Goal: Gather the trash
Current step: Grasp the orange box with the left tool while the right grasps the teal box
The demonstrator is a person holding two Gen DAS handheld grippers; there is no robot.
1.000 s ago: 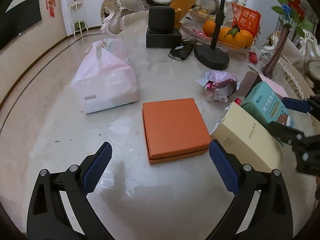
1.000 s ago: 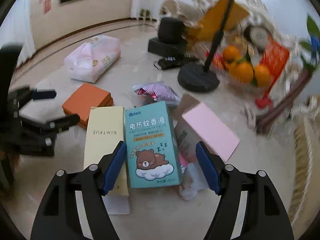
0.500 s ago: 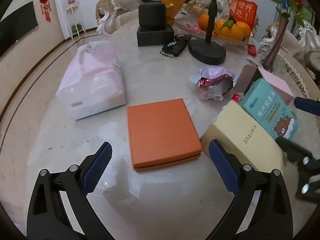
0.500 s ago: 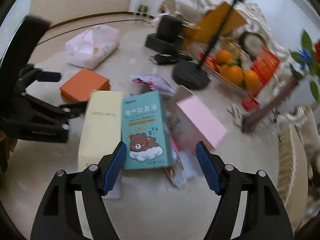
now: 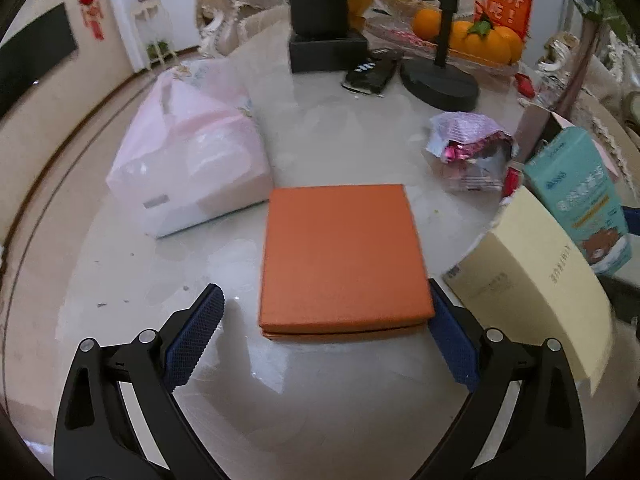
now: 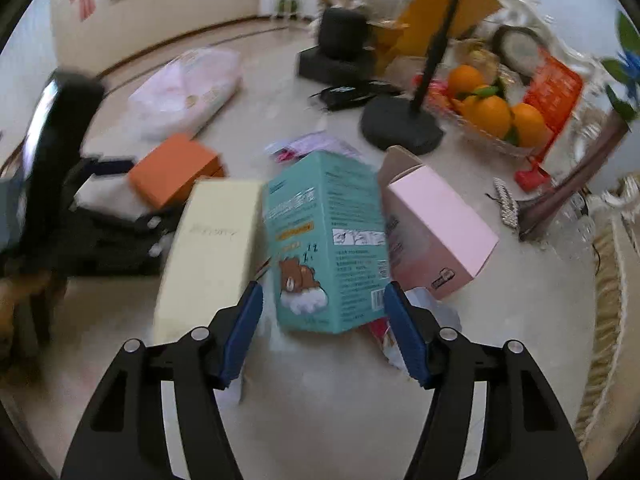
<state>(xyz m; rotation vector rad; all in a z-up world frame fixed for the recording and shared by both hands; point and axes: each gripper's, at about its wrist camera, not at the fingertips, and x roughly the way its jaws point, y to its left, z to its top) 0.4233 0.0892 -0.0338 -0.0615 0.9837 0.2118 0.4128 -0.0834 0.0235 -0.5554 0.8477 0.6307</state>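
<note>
A flat orange box (image 5: 340,256) lies on the marble table right in front of my open left gripper (image 5: 326,320); its near edge sits between the blue pads. My open right gripper (image 6: 322,320) straddles the near end of a tilted teal box with a bear print (image 6: 328,240), not touching it. A cream box (image 6: 212,248) lies to its left and a pink box (image 6: 432,224) to its right. A crumpled purple wrapper (image 5: 468,140) lies behind them. The teal box (image 5: 580,200) and cream box (image 5: 532,272) also show in the left wrist view.
A pink tissue pack (image 5: 188,160) lies left of the orange box. Behind are a black stand base (image 5: 440,84), a remote (image 5: 372,72), a black speaker (image 5: 320,28) and a fruit tray with oranges (image 6: 492,112). Crumpled white paper (image 6: 420,304) lies under the boxes.
My left gripper has moved forward until the orange box's near edge is between its pads. My right gripper has closed in on the teal box, which now stands tilted up.
</note>
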